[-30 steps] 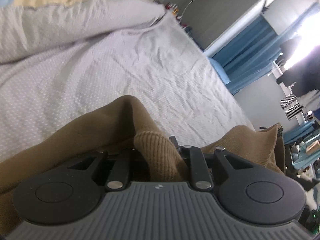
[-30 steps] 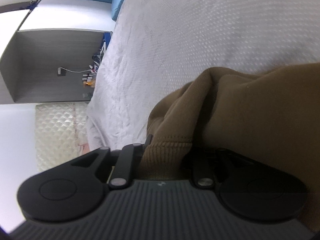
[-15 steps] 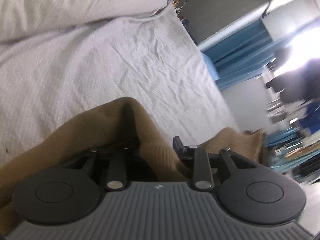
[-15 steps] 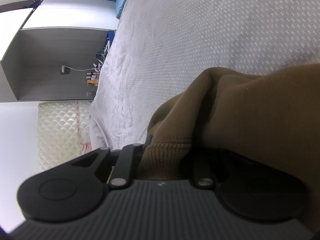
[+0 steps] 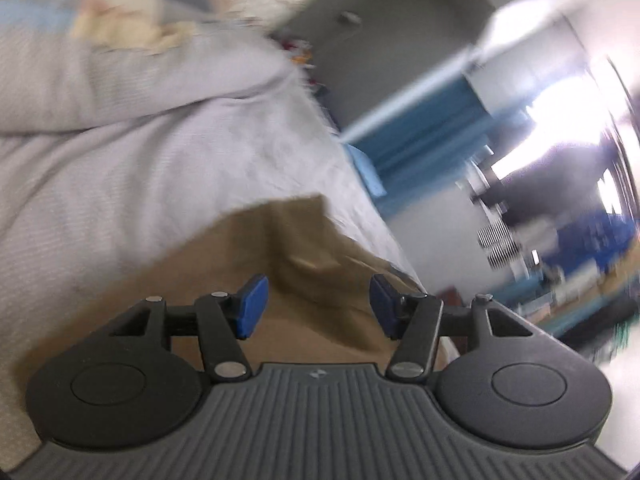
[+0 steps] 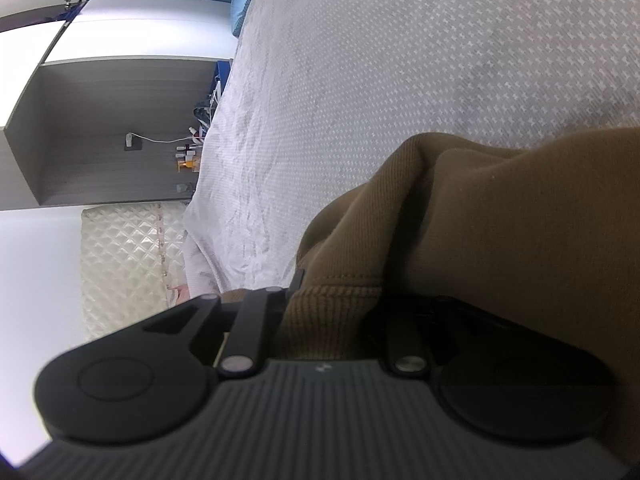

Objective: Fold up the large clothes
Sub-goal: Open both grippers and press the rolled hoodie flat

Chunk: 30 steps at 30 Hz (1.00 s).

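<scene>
Garment: brown knit sweater (image 6: 500, 220) lies on grey dotted bedsheet (image 6: 400, 60) for folding.
Left gripper (image 5: 316, 304): jaws opening, empty, above the cloth.
Right gripper (image 6: 336, 312): clamped on ribbed hem, anchoring it.

No readable text in either view.

The only mark was a small pale emblem on the ribbed grey body of each gripper, left (image 5: 316, 374) and right (image 6: 322, 368), too small to make out as letters or a brand. Far off, the bottles (image 6: 188, 156) beside the bed were too tiny for any label to be read, and the left view was blurred throughout.
</scene>
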### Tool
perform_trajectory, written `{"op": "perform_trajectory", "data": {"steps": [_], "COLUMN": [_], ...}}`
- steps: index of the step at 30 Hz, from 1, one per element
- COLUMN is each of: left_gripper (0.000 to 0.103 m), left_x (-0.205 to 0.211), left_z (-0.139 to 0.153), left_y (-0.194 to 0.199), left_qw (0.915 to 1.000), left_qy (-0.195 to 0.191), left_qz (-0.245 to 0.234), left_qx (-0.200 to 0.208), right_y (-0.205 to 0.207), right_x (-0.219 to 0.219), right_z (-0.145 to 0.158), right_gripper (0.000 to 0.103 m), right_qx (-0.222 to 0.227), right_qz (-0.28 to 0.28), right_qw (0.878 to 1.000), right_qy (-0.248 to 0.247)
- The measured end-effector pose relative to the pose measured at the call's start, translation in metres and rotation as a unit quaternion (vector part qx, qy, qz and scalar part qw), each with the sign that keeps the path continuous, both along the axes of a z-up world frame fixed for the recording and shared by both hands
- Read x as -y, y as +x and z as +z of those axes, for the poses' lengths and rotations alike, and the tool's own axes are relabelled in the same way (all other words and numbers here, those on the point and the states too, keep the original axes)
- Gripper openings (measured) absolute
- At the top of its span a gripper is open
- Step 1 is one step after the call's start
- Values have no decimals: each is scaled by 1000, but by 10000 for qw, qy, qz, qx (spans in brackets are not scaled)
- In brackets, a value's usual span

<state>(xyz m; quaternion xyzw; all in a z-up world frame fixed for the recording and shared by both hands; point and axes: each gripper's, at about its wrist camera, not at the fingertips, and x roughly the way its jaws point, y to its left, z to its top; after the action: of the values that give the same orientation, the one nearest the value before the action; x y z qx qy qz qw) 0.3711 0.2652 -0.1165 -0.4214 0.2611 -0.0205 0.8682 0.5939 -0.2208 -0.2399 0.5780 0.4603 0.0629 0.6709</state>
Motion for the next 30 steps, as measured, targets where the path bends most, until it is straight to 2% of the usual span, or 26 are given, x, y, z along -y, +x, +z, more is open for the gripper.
{"op": "perform_trajectory", "data": {"steps": [3,6,8,10,13,15,19,26,28,29,30], "left_gripper": [62,62,62,62,62,62,64,65,65,65,65], "left_x": [45,85,112,133,156,160,156,158,158,159,159], "left_z": [12,14,14,11,0,-6,-13,-18,-19,-19,-19], "left_y": [7,11,13,17,26,26,30,39,41,41,42], "left_qw": [9965,9889,9807,9715,9629,9620,9655,9625,9616,9615,9617], "left_qy": [499,1027,1550,1867,2328,2382,2219,2338,2383,2389,2386], "left_qz": [-575,-896,-889,-1089,-1205,-1187,-1259,-1311,-1297,-1293,-1287], "left_qx": [341,588,797,970,636,618,521,422,414,413,408], "right_y": [0,0,0,0,0,0,-4,-19,-29,-35,-41], "right_x": [2,5,6,7,8,10,19,38,47,53,60], "right_z": [-1,-3,-3,-3,-2,-4,-5,-1,2,3,6], "right_gripper": [21,21,21,21,21,22,27,39,50,65,71], "right_qx": [-6,-19,-35,-35,-52,-87,-196,-255,-198,-128,-18], "right_qz": [1,8,2,30,41,29,-47,-36,-157,-272,-407], "right_qw": [10000,9999,9999,9999,9998,9996,9983,9959,9945,9931,9909], "right_qy": [43,100,140,136,195,285,548,866,1012,1131,1280]}}
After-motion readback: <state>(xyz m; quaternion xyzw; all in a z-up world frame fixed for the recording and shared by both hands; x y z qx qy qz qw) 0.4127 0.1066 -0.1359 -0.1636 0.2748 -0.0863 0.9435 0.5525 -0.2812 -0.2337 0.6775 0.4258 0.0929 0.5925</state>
